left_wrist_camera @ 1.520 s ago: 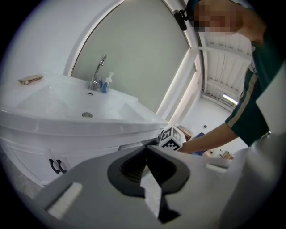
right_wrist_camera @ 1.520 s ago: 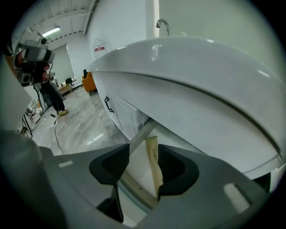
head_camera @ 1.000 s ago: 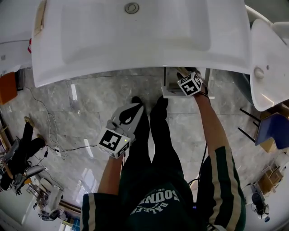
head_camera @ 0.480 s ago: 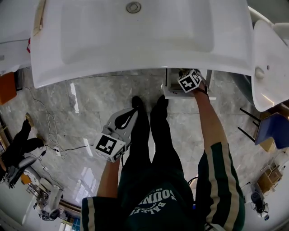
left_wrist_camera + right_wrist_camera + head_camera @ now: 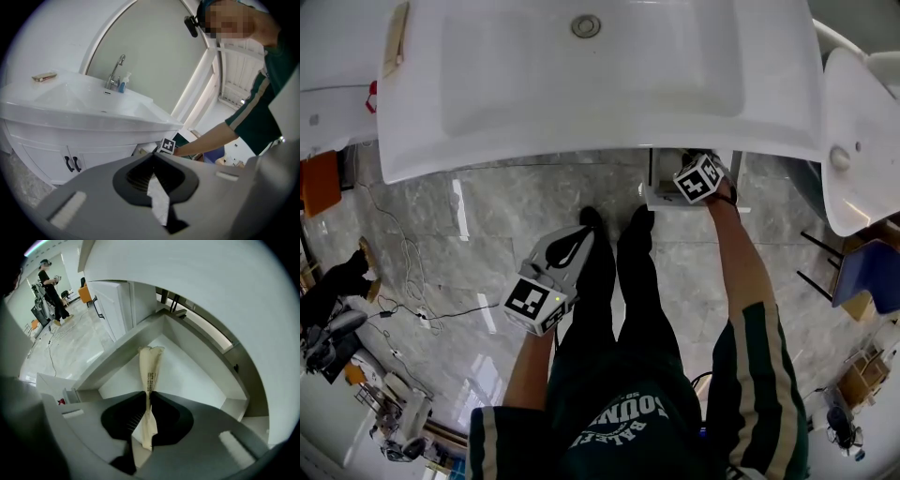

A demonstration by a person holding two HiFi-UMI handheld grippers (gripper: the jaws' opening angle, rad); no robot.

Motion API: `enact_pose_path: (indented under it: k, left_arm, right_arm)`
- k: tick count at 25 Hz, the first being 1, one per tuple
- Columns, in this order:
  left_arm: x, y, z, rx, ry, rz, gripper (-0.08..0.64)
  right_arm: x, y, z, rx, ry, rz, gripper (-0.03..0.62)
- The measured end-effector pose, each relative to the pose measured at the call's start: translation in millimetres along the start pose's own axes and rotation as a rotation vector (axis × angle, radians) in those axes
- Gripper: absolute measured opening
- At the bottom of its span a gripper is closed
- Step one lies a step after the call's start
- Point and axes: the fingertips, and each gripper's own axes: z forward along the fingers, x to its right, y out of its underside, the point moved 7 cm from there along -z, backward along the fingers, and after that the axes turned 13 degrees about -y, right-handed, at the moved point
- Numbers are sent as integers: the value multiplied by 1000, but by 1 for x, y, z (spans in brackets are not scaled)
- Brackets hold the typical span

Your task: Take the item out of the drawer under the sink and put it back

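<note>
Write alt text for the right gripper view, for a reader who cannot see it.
The right claw, having just closed, pinches a thin cream packet at the open white drawer beneath the sink. A person stands far off at upper left.

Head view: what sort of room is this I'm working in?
Probably a bathroom, or a mock-up of one: a wide white ceramic washbasin, a chrome tap before an arched wall mirror, and a white vanity cabinet with black handles.
</note>
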Motion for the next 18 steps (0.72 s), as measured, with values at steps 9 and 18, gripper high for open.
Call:
enact_pose_path:
  k: [9, 18]
  left_arm:
    - [17, -20, -12, 29, 35, 31, 49]
    - [31, -38, -23, 53, 49, 35, 49]
  right_arm:
    - [-16, 1, -45, 17, 35, -123, 40]
    - [-31, 9, -103, 78, 49, -142, 38]
